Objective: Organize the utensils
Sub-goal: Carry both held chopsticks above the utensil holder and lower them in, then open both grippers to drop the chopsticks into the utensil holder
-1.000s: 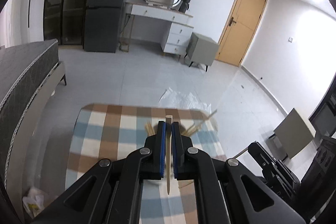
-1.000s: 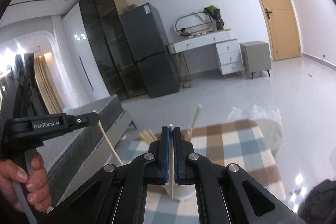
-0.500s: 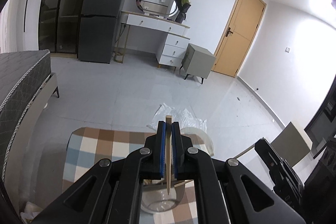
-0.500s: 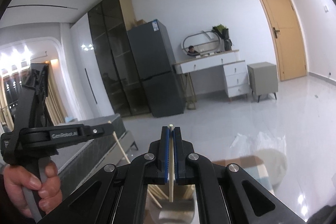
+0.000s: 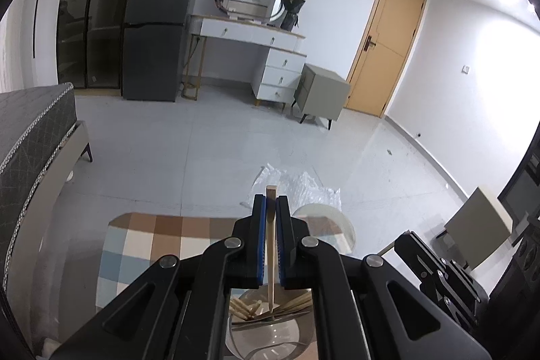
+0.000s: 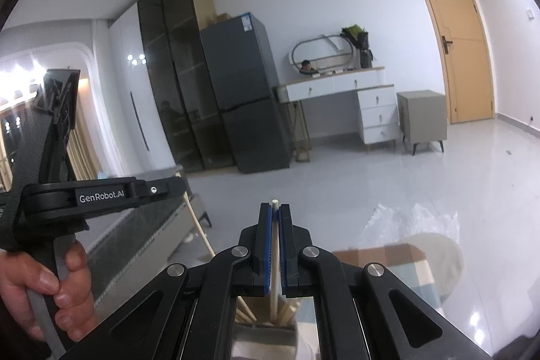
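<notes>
Gripping a chopstick (image 5: 271,245) in our left tool (image 5: 271,208), we see it pinched upright between the blue pads (image 5: 259,238), its flat top poking out above them and its tip down in a glass jar (image 5: 270,336) at 6 o'clock. More chopsticks (image 5: 246,307) lean inside that jar, fanned toward 9 and 3 o'clock.

Our right tool (image 6: 275,218) is likewise clamped on a paler chopstick (image 6: 275,258), held upright, with its lower end among the sticks (image 6: 287,309) in the same jar (image 6: 263,339) below.

The jar stands on a checked cloth (image 5: 145,245) covering the counter. A round glass lid (image 5: 324,225) lies at 1 o'clock from the left tool, near the cloth's far edge. Crumpled clear plastic (image 5: 297,184) sits on the floor just beyond it.

In the right view our left hand (image 6: 44,289) wraps the other tool's handle at 8 o'clock. Farther off stand a fridge (image 5: 162,19), a white desk (image 5: 249,36) and a door (image 5: 388,43).
</notes>
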